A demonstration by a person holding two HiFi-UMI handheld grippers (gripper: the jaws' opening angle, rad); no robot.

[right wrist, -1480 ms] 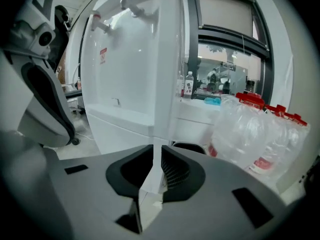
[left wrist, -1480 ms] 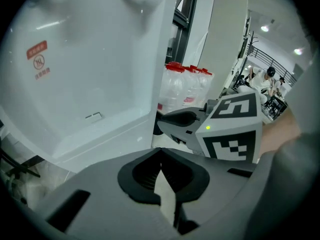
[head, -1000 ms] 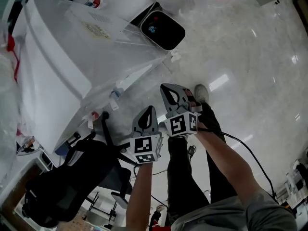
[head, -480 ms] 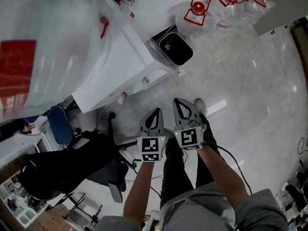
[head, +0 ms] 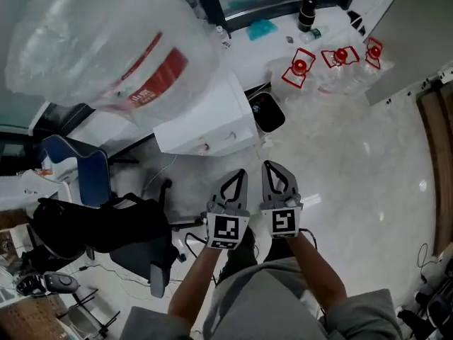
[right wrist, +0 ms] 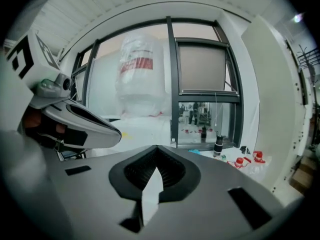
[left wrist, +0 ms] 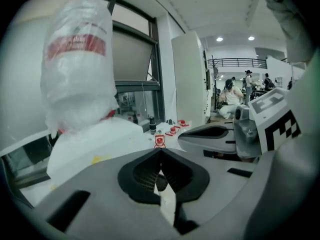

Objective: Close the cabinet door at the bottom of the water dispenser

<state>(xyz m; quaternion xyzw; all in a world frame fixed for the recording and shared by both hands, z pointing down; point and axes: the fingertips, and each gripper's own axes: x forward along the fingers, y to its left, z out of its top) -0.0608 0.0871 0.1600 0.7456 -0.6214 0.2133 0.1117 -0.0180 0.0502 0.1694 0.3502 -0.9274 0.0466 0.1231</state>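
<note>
Looking like an open-plan office or lab: black office chair (head: pixel 141 253) sitting on glossy floor (head: pixel 354 161), water dispenser (head: pixel 205 122) and 3 spare red-capped jugs (head: pixel 341 57) standing by big windows (right wrist: pixel 202 59), people (left wrist: pixel 231 93) working under a railed mezzanine (left wrist: pixel 239 62).

Glossy pale floor (head: pixel 368 190), black-framed window (right wrist: pixel 202 69)

Bright, even light is cast by ceiling lamps (left wrist: pixel 219 39) and a window (right wrist: pixel 202 66), glare streaks are seen on the glossy floor (head: pixel 368 161), and both gripper views are bent and darkened at the edges, with near parts blurred.
</note>
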